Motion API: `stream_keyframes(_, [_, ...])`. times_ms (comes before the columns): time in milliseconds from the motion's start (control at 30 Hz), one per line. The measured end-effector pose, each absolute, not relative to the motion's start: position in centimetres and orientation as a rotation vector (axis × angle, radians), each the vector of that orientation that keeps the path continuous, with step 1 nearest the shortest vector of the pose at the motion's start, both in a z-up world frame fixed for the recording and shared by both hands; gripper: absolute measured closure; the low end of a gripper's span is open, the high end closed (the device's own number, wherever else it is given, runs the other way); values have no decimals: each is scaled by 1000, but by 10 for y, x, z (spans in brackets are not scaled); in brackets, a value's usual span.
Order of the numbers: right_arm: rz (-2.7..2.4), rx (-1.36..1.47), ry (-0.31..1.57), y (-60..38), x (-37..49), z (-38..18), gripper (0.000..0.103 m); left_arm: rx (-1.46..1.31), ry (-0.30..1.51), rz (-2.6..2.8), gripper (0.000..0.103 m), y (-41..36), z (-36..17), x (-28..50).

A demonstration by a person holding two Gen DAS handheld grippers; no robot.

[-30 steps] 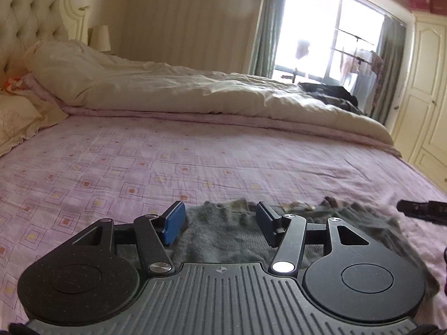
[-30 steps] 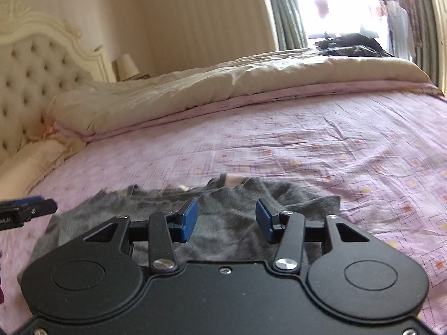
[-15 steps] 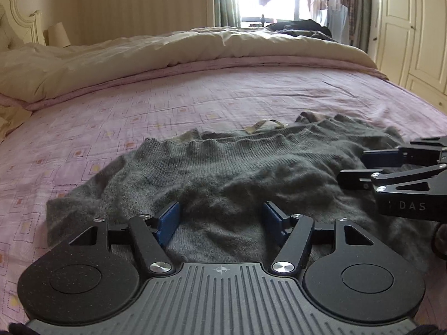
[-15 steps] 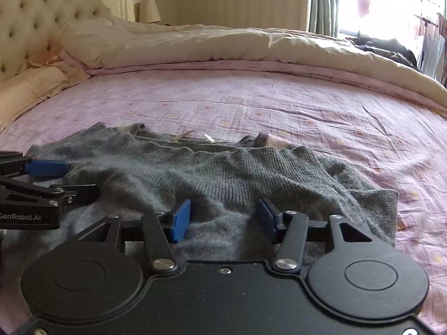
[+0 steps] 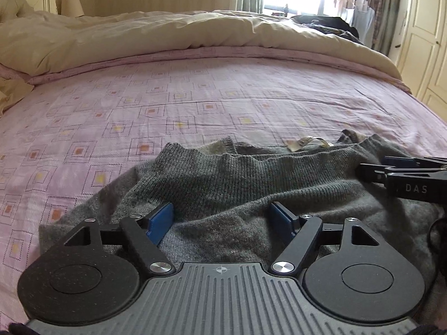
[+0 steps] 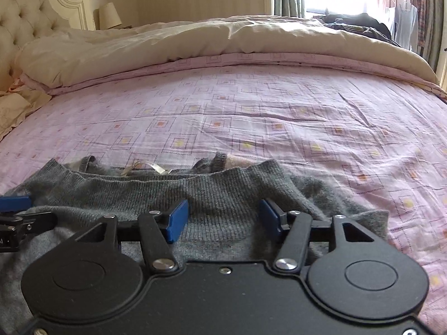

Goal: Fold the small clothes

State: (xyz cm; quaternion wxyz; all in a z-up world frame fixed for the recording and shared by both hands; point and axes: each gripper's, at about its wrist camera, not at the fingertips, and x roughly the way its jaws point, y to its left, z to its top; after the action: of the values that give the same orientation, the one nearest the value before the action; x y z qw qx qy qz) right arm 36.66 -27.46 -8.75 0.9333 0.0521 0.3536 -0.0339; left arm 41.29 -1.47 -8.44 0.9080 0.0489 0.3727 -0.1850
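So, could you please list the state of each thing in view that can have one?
Left gripper: open, over the sweater.
Right gripper: open, holding nothing.
Grey sweater: lying rumpled on the bedsheet, ribbed band folded across.
Cream duvet: bunched along the far side.

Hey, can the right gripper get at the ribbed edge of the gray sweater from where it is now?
Probably yes. The right gripper is open, and the gray sweater's ribbed edge lies just ahead with nothing between. The left gripper is off to the side.
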Motion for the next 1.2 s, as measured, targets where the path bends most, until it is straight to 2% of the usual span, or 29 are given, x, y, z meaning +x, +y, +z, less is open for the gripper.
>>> stream_keyframes(200, [106,39,689,-242,345,-52,40,39,763,-393,30,17,-68,396])
stream_keyframes(333, [196,18,768,-208,360,-66,47,76,779,-394,29,27,-80,391])
stream_keyframes(467, [164,-35,832,-187,388,-91,47,90,745,-402,29,26,-83,384])
stream_keyframes(867, [95,42,789,-199,420,-96,45,46,724,-404,29,27,-62,390])
stream_keyframes(1000, [91,37,756,-204,410,-89,44,118,795,-376,29,13,-78,412])
stream_keyframes(1100, [105,27,702,-208,390,-74,43,191,791,-324,16,7,-89,425])
stream_keyframes(1200, [128,-2,661,-213,358,-64,43,118,818,-319,18,15,-84,432])
